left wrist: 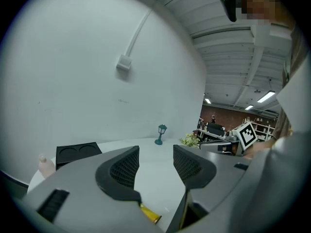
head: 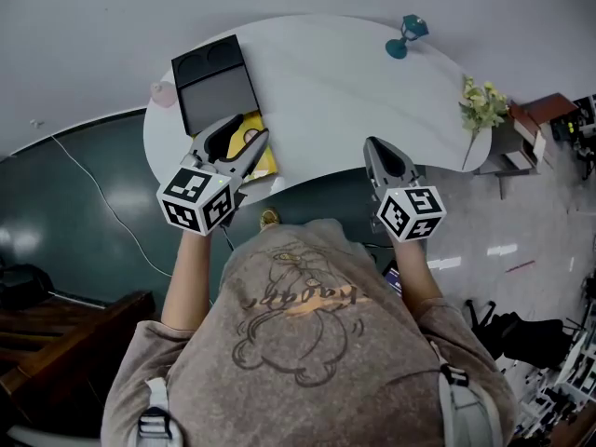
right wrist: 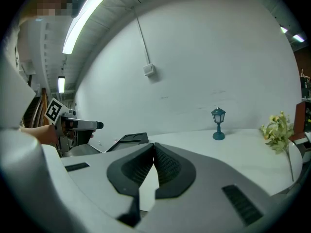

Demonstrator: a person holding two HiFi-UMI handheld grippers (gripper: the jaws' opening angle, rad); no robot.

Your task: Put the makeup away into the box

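While left tongs [left wrist: 154, 152] gape empty near black box [head: 216, 82], right tongs [right wrist: 154, 147] clenched, empty.

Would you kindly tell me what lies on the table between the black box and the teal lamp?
Nothing; in the head view that stretch of the table is bare between the box and the lamp.

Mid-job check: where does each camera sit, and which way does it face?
Head view: on the person's head, facing steeply down onto the white curved table; shows their brown shirt, left gripper and right gripper.
Left gripper view: on the left gripper, facing across the table toward the wall; its fingers stand apart, empty.
Right gripper view: on the right gripper, facing likewise; its fingers are together.
Shared: all show the black two-recess box and small teal lamp.
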